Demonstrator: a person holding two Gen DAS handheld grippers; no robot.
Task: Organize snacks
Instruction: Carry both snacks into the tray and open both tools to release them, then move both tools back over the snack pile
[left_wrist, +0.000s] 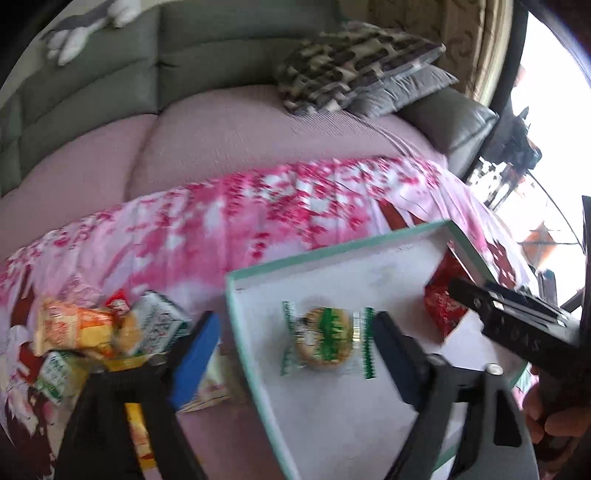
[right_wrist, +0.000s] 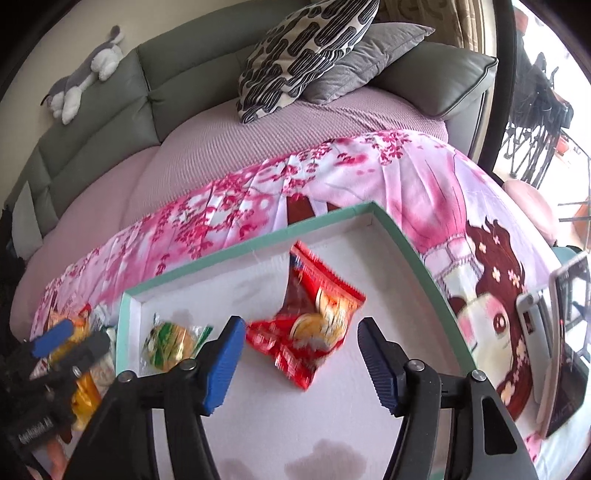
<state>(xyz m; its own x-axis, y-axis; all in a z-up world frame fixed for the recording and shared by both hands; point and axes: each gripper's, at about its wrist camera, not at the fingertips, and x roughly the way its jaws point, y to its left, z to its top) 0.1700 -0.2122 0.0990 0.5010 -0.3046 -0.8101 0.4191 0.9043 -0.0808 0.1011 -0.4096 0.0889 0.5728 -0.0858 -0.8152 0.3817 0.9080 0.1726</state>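
A shallow white box with a teal rim lies on the pink blanket. Inside it lie a green-wrapped round biscuit and a red snack packet. My left gripper is open and empty, its fingers straddling the box's left rim just short of the biscuit. My right gripper is open and empty, hovering just above the red packet; it also shows in the left wrist view. A pile of loose snacks lies left of the box.
The pink cherry-blossom blanket covers a mauve sofa seat with green backrest. Patterned and grey cushions sit at the back right. A plush toy lies on the backrest. A phone on a stand is at the right.
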